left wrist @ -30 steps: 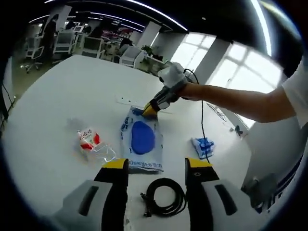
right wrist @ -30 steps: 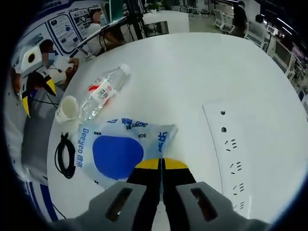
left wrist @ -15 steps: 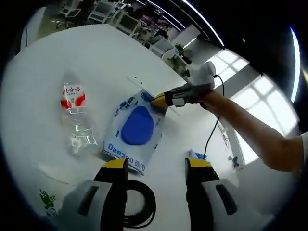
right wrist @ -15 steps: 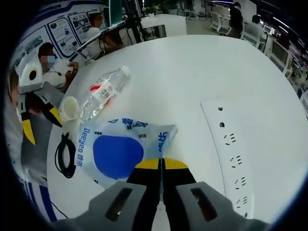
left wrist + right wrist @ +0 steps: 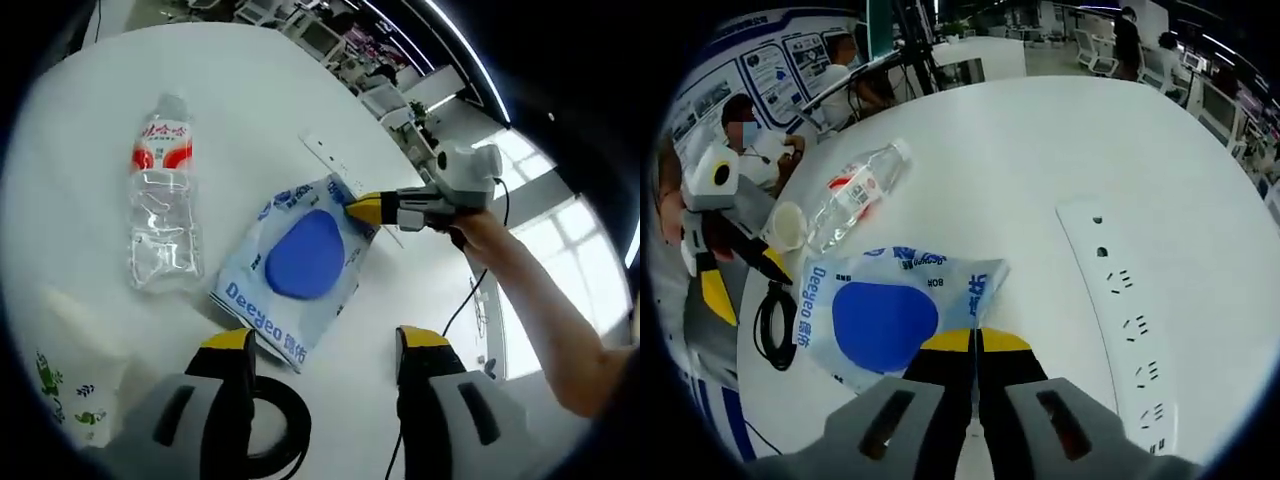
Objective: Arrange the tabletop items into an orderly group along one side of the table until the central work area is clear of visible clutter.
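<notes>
Room bright, even. Ceiling light strips (image 5: 470, 45) overhead, big windows (image 5: 560, 230) blown out to white in left gripper view. White desk (image 5: 1040, 150) reflects strongly, near glare, shadows soft and faint beneath bottle (image 5: 160, 215) and wipes pack (image 5: 895, 315). Heavy fisheye bending at edges, straight lines curve. Centre sharp; paper cup (image 5: 75, 370) low in left gripper view blurred, background office soft.

The blue-and-white packet (image 5: 300, 265) reads "Deeyeo" along one edge. The clear bottle's (image 5: 160, 205) red label carries white characters, probably Chinese, too small to read.
</notes>
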Demonstrator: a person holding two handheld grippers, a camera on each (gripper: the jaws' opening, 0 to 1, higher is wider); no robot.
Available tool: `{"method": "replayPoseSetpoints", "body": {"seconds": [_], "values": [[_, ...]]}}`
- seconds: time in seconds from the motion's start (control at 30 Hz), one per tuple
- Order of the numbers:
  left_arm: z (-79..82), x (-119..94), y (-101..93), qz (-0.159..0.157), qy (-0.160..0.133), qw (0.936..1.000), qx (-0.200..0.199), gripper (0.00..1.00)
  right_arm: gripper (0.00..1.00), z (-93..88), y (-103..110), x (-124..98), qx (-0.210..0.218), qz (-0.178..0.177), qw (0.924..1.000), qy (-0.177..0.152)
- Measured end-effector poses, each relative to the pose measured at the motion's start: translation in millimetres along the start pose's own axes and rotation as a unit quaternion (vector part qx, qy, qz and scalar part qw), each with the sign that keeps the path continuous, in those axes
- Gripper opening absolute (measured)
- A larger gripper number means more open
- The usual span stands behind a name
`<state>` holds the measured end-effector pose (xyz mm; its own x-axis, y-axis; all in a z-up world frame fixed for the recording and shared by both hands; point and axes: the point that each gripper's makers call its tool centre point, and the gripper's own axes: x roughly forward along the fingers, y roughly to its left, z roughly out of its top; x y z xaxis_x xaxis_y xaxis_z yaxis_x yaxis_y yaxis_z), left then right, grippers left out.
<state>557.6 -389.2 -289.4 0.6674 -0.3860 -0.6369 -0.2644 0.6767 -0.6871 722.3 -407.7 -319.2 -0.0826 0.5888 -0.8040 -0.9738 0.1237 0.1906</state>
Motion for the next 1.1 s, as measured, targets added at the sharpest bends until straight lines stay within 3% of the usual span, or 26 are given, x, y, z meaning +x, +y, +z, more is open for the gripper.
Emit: {"method": "replayPoseSetpoints", "body": {"seconds": [0.27, 0.63, 0.83, 1.0, 1.1], "values": [[-5.2, 6, 10.8, 0.02, 0.007, 0.9997, -0.01, 0.56, 0.0, -2.2, -1, -1, 0.005, -0.001, 0.9999, -0.01], [-2.6, 19, 21.0, 0.038, 0.006, 0.9992, -0.015, 0.49, 0.0, -4.6, -2, 1, 0.012, 0.0, 0.9998, -0.018], [-0.6, 25, 32.0, 0.062, -0.002, 0.9981, -0.005, 0.29, 0.0, -5.8, -2, 1, 0.016, 0.001, 0.9997, -0.021], [-5.2, 26, 48.1, 0.101, -0.006, 0.9944, -0.032, 0.08, 0.0, -7.0, -2, 0, 0.02, 0.0, 0.9995, -0.023], [-4.9, 27, 49.4, 0.096, -0.009, 0.9947, -0.035, 0.05, 0.0, -6.8, -2, -2, 0.022, -0.001, 0.9995, -0.024]]}}
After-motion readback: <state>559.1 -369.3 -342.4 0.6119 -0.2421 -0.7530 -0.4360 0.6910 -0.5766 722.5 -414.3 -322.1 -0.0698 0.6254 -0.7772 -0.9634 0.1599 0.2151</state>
